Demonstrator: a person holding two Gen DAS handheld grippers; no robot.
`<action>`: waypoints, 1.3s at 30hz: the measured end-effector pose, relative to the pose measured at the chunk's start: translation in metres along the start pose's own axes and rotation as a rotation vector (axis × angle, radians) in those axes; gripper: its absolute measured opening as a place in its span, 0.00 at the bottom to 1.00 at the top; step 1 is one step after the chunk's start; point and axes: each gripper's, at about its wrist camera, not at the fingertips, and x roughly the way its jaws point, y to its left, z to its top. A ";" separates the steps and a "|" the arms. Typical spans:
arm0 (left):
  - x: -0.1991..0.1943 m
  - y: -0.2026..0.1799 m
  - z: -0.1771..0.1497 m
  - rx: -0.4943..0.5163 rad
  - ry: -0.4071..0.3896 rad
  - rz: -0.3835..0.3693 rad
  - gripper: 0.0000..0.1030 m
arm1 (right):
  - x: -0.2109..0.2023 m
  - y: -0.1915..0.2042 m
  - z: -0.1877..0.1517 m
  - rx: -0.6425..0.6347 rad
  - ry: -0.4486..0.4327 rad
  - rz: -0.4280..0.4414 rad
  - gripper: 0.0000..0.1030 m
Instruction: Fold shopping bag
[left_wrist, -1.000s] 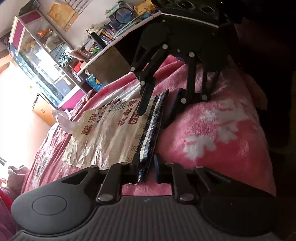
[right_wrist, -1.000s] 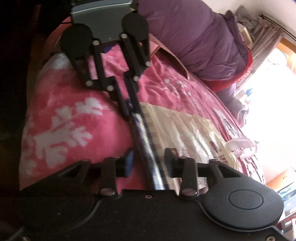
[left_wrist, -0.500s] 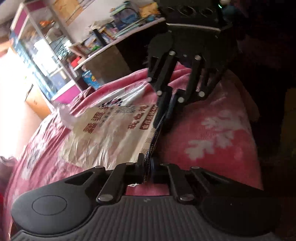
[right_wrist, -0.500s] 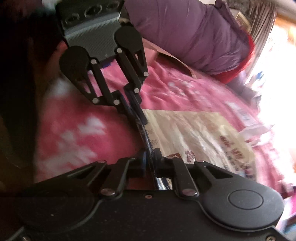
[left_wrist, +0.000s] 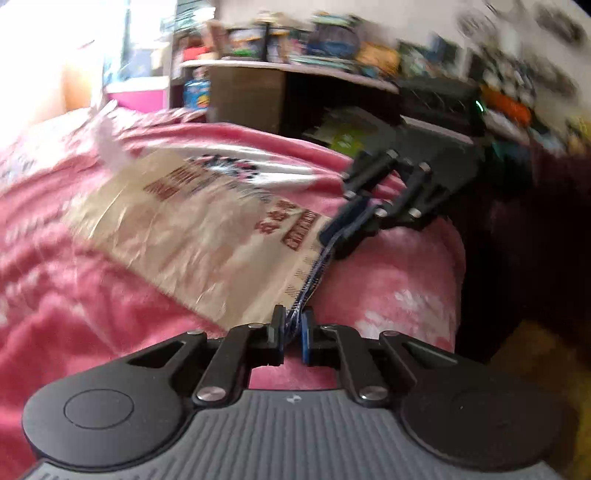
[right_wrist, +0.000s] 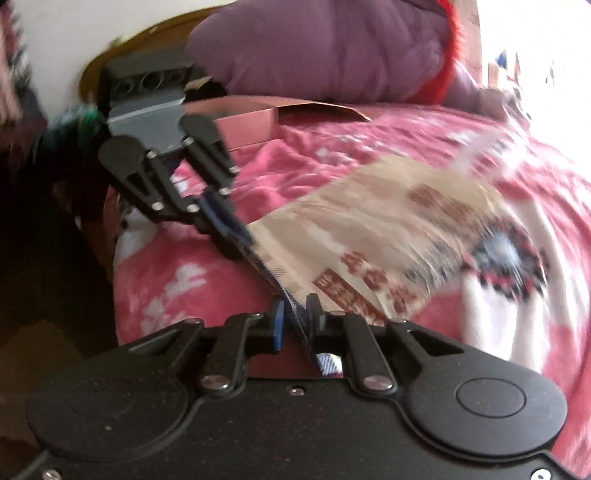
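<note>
Grippers both have the same edge here: the left gripper (left_wrist: 292, 334) and right gripper (right_wrist: 295, 325) are each clamped on the blue plaid bottom hem (left_wrist: 314, 277) of the beige printed shopping bag (left_wrist: 192, 229), one at each end. That hem is pulled taut and raised off the pink floral blanket (left_wrist: 388, 280), while the rest of the bag trails away toward its white handles (right_wrist: 472, 155), still basically full length. So no fold is showing yet as far as I can tell; bringing the hem over to the handle end looks like what's left.
</note>
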 end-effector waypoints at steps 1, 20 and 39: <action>-0.001 0.003 -0.001 -0.032 -0.003 -0.005 0.07 | -0.001 -0.005 -0.002 0.041 -0.009 0.012 0.08; -0.015 0.024 -0.016 -0.280 -0.029 -0.038 0.08 | -0.021 -0.040 -0.019 0.362 -0.067 0.046 0.11; -0.014 0.051 -0.040 -0.619 -0.119 -0.008 0.09 | -0.004 -0.058 -0.021 0.588 -0.039 0.037 0.05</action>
